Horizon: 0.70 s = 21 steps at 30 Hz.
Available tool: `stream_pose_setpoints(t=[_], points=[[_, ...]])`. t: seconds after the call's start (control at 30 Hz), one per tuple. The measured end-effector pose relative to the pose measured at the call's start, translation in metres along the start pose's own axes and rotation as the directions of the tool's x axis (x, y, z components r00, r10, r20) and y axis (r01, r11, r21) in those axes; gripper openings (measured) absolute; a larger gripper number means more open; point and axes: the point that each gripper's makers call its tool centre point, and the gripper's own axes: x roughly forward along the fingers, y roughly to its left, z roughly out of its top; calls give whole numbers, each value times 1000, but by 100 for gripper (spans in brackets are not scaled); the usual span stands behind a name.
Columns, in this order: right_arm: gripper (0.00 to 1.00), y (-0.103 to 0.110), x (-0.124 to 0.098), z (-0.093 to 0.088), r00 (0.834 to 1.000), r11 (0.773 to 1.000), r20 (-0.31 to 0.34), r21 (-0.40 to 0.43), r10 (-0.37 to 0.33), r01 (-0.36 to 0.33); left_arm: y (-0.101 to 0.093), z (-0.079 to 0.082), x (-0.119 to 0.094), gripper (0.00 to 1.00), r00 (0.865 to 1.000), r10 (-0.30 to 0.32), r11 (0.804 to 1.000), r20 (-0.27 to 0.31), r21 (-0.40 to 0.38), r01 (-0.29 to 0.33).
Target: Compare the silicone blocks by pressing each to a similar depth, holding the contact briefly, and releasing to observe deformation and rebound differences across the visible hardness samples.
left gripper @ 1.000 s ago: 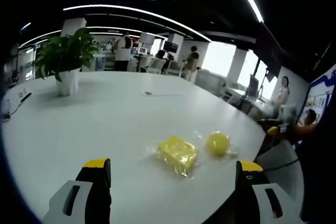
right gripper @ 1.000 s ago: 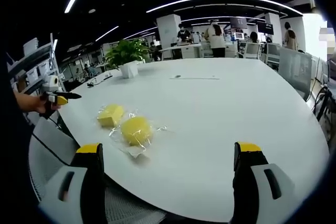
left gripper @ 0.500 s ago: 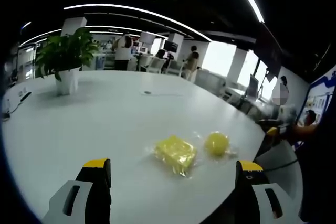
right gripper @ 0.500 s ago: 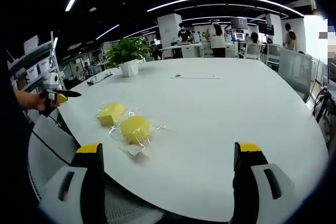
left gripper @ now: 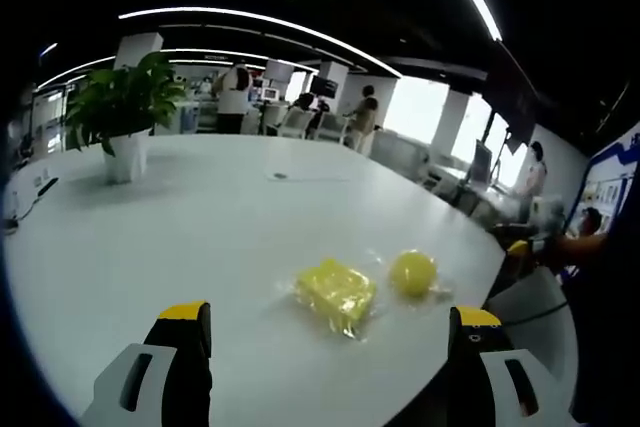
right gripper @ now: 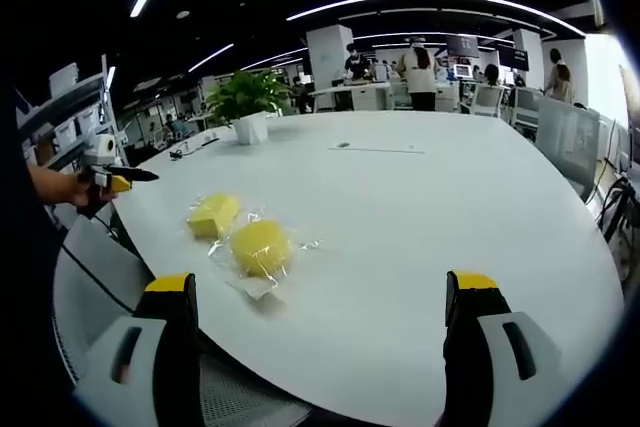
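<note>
Yellow silicone samples lie on the white worktop (left gripper: 200,237), both in clear plastic wrap: a rectangular block (left gripper: 337,292) and a round block (left gripper: 413,273). They sit just beside each other near the worktop's curved edge closest to the person, their wraps touching or nearly so.

Left gripper view: the left gripper (left gripper: 330,332) has its jaws spread wide and holds nothing. The rectangular block lies ahead of the jaws, between their lines and apart from both tips. Its long axis runs diagonally, from upper left to lower right in this view. The round block lies beyond it to the right, nearer the right-hand jaw's line.

Right gripper view: the right gripper (right gripper: 325,297) also has its jaws spread wide and empty. The round block (right gripper: 260,247) lies ahead, nearer the left-hand jaw; the rectangular block (right gripper: 213,215) lies just beyond it.

A potted plant (right gripper: 246,105) stands near the far edge.
</note>
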Motion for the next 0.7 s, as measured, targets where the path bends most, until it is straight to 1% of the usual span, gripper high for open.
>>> stream_pose_setpoints(t=[0.27,0.37,0.57,0.7], points=[[97,1,0,0,1000,1000,12,14,-3,3,1,1,6,100,1000,-4,1000,1,-10,4],[97,1,1,1,1000,1000,15,13,-1,1,8,3,12,100,1000,-3,999,7,-32,4],[97,1,2,2,1000,1000,17,18,-1,1,11,7,23,100,1000,-12,999,6,-52,13],[97,1,2,1,1000,1000,17,21,-1,0,12,7,31,99,1000,-19,996,8,-87,20]])
